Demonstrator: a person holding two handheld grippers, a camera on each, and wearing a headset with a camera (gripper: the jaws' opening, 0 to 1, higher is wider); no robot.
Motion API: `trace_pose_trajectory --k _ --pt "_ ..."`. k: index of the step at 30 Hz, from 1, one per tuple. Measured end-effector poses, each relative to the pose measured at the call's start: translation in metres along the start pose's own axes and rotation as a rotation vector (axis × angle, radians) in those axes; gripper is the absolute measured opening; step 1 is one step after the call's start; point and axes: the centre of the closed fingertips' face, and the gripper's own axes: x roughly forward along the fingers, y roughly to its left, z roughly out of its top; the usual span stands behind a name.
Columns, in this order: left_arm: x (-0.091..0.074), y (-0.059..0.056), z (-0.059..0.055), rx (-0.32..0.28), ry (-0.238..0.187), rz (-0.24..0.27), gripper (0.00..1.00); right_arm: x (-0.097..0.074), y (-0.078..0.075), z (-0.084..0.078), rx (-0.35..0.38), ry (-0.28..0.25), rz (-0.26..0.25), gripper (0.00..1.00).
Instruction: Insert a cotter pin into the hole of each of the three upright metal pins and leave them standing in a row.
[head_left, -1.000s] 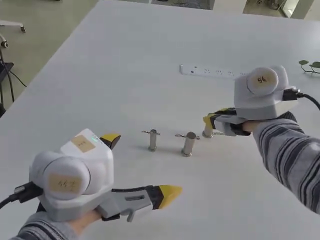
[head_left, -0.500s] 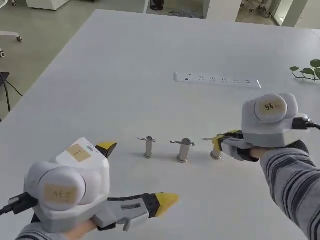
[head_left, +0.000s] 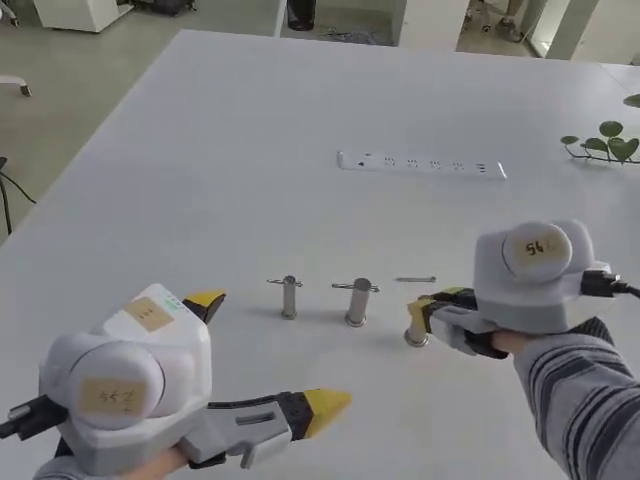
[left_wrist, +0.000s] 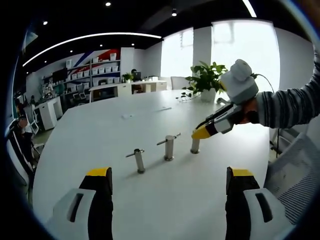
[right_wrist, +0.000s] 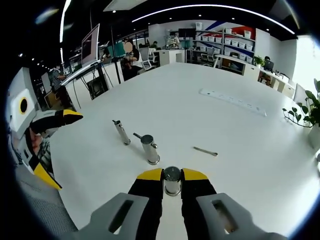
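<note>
Metal pin (right_wrist: 172, 183) sits clamped in right gripper (right_wrist: 172, 175); left gripper (left_wrist: 170, 172) gapes wide.

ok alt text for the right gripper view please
The right tool, yellow-tipped, is shut on an upright metal pin standing on a white table. Beyond it to the left stand a second pin and a third pin, and a loose cotter pin lies flat on the table to the right.
</note>
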Motion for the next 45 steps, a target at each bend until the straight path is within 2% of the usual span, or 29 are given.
trace_pose_trajectory --k 12,15,22,35,39,42,45 --pt "-0.003 -0.003 0.000 -0.007 -0.006 -0.005 0.93 0.002 0.032 -0.006 -0.038 -0.009 0.063 0.07" --pt "-0.003 -0.003 -0.001 0.002 0.004 -0.001 0.93 0.003 0.039 -0.006 -0.043 -0.013 0.078 0.07" --pt "-0.004 -0.002 -0.002 -0.003 0.005 0.003 0.93 0.006 0.050 -0.005 -0.073 -0.022 0.102 0.07" --pt "-0.004 -0.003 -0.002 -0.009 0.003 -0.002 0.92 0.007 0.059 -0.007 -0.101 -0.035 0.118 0.07" --pt "-0.004 -0.003 -0.001 -0.005 0.002 -0.003 0.92 0.006 0.062 -0.008 -0.073 -0.037 0.134 0.08" --pt "-0.004 -0.004 -0.002 -0.003 0.004 -0.006 0.92 0.006 0.063 -0.008 -0.112 -0.041 0.130 0.08" --pt "-0.005 -0.004 -0.002 -0.002 0.007 -0.007 0.92 0.007 0.062 -0.007 -0.105 -0.044 0.130 0.09"
